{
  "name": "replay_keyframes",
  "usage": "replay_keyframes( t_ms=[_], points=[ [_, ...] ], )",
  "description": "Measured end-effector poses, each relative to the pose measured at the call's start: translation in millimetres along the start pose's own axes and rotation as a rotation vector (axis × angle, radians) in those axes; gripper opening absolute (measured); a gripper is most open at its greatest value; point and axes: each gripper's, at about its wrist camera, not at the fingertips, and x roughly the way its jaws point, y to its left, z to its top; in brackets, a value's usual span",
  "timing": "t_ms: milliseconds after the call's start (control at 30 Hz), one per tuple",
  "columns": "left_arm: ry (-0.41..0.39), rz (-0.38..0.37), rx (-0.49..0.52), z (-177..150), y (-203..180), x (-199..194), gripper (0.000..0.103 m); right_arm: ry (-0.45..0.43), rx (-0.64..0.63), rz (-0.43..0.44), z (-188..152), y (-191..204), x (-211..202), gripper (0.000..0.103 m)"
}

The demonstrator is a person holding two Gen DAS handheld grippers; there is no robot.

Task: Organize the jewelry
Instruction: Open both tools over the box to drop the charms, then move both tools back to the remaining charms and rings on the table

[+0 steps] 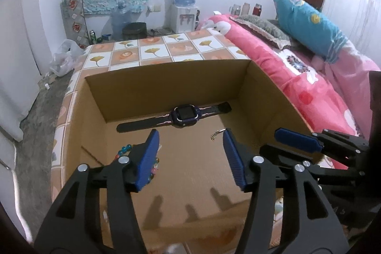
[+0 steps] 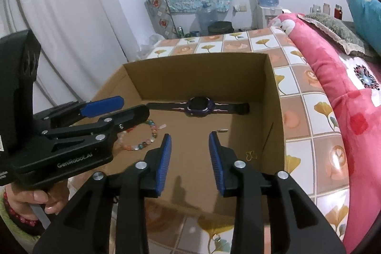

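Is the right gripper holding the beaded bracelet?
No, the right gripper is open and empty, while the beaded bracelet lies on the box floor to its left.

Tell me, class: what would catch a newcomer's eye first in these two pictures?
First, the open cardboard box on the tiled cloth, with a dark watch lying flat along its far wall. Nearer, a colourful bead bracelet lies on the box floor at the left. Both the left gripper and the right gripper hang open and empty above the box, and a pink quilt fills the right side.
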Motion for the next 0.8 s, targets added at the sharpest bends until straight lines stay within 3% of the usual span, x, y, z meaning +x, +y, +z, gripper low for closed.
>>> replay_keyframes(
  t_ms=[233,433,667,800],
  points=[
    [-0.026,-0.054,0.007,-22,1,-37,0.072,-0.063,-0.001,0.104,-17,8,-34,0.036],
    [-0.062,-0.106,0.022,-49,5,-69,0.082,-0.079,-0.027,0.142,-52,4,-62,0.046],
    [-0.033,-0.157,0.031,-95,5,-82,0.085,0.063,0.039,0.105,-107,-18,-53,0.049],
    [0.042,-0.173,-0.025,-119,2,-63,0.085,0.154,0.13,0.166,-125,-26,-35,0.049]
  ],
)
